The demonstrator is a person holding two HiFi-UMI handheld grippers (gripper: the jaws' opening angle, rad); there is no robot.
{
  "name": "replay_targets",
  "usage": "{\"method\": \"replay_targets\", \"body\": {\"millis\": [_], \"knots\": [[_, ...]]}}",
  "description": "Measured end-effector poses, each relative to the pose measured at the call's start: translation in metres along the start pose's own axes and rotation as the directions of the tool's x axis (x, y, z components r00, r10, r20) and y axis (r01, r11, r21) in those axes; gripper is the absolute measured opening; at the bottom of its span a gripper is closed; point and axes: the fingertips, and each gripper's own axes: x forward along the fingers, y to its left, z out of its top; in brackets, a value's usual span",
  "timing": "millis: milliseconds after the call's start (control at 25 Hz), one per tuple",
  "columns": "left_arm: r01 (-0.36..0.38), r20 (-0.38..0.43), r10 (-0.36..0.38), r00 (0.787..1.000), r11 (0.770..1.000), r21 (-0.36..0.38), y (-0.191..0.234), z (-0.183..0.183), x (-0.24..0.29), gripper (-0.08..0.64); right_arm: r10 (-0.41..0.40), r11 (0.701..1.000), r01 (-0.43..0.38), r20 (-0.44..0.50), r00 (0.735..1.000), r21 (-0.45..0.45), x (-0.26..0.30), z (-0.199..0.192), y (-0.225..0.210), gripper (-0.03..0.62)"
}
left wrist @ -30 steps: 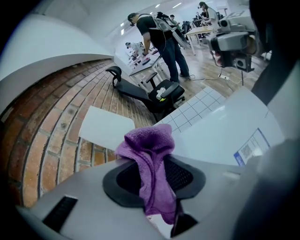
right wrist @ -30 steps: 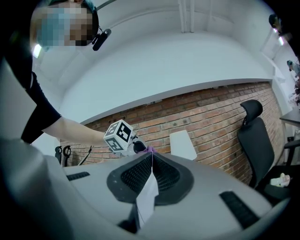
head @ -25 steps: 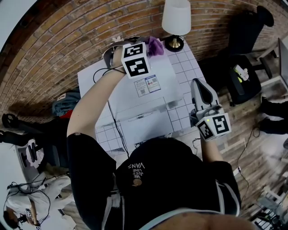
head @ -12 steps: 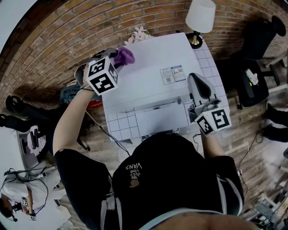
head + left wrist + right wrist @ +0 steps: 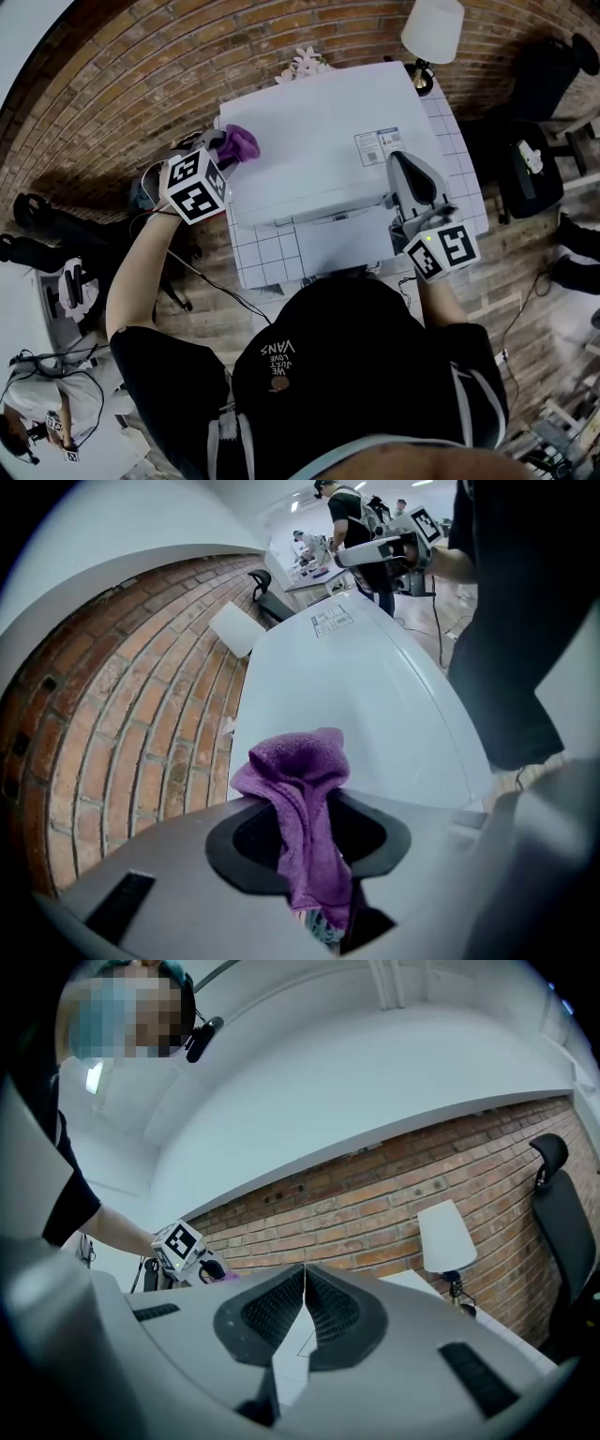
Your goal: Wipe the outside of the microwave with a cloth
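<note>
The white microwave (image 5: 319, 131) stands on a white tiled table (image 5: 267, 261) against a brick wall. A purple cloth (image 5: 240, 142) lies bunched on the left edge of the microwave's top. My left gripper (image 5: 228, 148) is shut on it. In the left gripper view the cloth (image 5: 305, 789) hangs out between the jaws of the left gripper (image 5: 314, 846), and the microwave's top (image 5: 366, 686) stretches away beyond it. My right gripper (image 5: 403, 164) is shut with nothing in it, over the microwave's right front corner. In its own view, the right gripper's (image 5: 304, 1279) pads meet.
A lamp with a white shade (image 5: 433, 30) stands behind the microwave's right corner, and a pale flower (image 5: 304, 64) is at its back edge. A label (image 5: 378, 145) sits on the microwave's top. A dark chair (image 5: 520, 164) is at the right. A cable (image 5: 202, 286) hangs at the table's left.
My left gripper has carried the cloth leftwards along the back of the microwave's top, then forward along its left edge. The right gripper has stayed by the right front corner.
</note>
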Motion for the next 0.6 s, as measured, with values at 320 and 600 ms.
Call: {"method": "replay_targets", "body": {"millis": [320,600], "knots": [[0.030,0.061,-0.036,0.997,0.995,0.100,0.002,0.079,0.022,0.130,-0.052,0.999,0.052,0.018,0.998,0.004,-0.016,0.007,-0.028,0.000],[0.046,0.133,-0.077,0.988,0.974,0.223,0.006,0.185,0.049,0.130,-0.104,0.994,0.104,0.030,0.994,0.015,-0.038,0.015,-0.072,0.000]]}}
